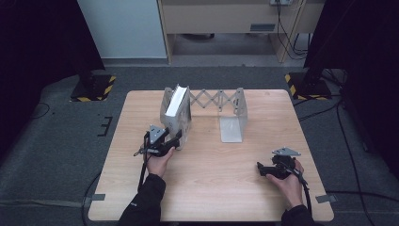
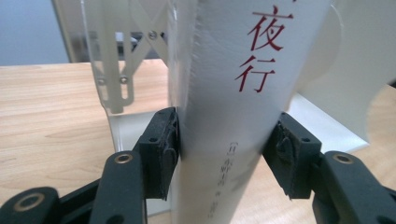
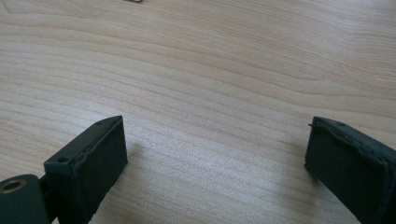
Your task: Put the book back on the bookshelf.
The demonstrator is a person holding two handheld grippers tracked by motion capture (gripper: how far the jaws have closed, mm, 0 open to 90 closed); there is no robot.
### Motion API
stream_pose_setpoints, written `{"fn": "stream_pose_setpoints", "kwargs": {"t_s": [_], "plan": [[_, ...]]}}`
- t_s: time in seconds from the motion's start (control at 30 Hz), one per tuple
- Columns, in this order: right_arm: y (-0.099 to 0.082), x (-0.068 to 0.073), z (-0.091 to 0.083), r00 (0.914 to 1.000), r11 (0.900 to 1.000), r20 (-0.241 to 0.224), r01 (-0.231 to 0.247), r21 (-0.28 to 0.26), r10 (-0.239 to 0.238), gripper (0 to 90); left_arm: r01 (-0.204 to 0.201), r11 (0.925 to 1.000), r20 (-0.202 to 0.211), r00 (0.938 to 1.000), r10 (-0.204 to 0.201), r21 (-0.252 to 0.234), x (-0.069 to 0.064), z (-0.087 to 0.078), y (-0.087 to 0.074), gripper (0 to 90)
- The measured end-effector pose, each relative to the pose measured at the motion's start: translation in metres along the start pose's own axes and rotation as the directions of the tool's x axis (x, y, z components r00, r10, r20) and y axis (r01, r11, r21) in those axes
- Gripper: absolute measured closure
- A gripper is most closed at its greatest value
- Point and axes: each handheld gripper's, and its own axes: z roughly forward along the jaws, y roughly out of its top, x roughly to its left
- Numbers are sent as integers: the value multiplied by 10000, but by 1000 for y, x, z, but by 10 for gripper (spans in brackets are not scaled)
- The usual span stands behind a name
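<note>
A: Where does the book (image 1: 175, 104) stand, and what has it?

B: It stands upright at the left end of the expanding book rack (image 1: 203, 109), near the far edge of the tabletop (image 1: 207, 188). The left claw (image 1: 178, 136) has it. In the left gripper view the two pads (image 2: 164, 148) sit on either side of the white book's (image 2: 233, 116) spine, and I judge them to be pressing on it rather than merely framing it.

A: Which way does it lie from the claw?

B: Straight ahead, away from the person. Its long axis runs up and down, with the red characters reading down the spine.

A: And the right claw (image 1: 260, 168)?

B: Gaping, with nothing between its jaws, low over bare wood near the right front corner, well apart from the rack.

A: So the left hand is the nearer one. Room to move?

B: Plenty toward the person and between the hands. The rack's left plate (image 1: 165, 109) stands just beside the cover, so a pull probably needs to come straight back.
</note>
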Motion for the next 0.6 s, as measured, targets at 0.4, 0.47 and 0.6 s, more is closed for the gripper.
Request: {"fn": "stream_pose_setpoints", "kwargs": {"t_s": [0.4, 0.47, 0.6], "plan": [[0, 0, 0, 10000, 10000, -2, 3, 1, -3, 59, 36, 10000, 435, 9990, -33, -68, -3, -3, -3, 492], [0, 0, 0, 10000, 10000, 10, -18, 6, 18, 59, -7, 10000, 444, 9990, 8, -21, -5, 0, -1, 488], [0, 0, 0, 10000, 10000, -1, 1, 1, -1, 59, -137, 9999, 420, 9990, 139, -38, -12, 7, -1, 467]]}}
